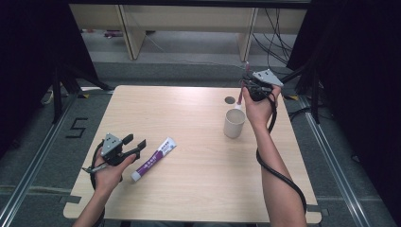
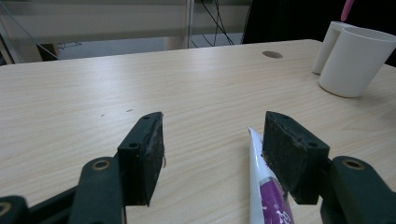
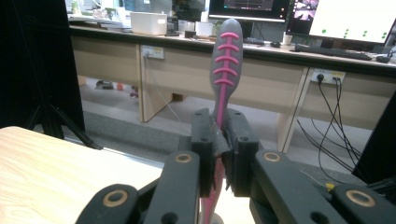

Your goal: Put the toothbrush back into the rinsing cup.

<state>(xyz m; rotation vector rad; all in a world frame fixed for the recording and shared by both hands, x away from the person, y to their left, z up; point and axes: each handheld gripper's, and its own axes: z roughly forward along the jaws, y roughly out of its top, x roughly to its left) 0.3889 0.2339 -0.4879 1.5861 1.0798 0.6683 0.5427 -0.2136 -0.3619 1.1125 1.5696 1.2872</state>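
Observation:
A pink and grey toothbrush is clamped upright between the jaws of my right gripper, its ribbed handle end rising past the pads. In the high view that right gripper is at the table's far right, holding the toothbrush with its lower end at the rim of a white cup. My left gripper rests open near the front left, just left of a purple and white toothpaste tube. In the left gripper view the tube lies beside the right jaw of the left gripper, nothing between the pads.
The light wooden table has a small round hole behind the cup. The cup stands far right in the left gripper view. Dark curtains flank the table; desks and cables lie beyond its far edge.

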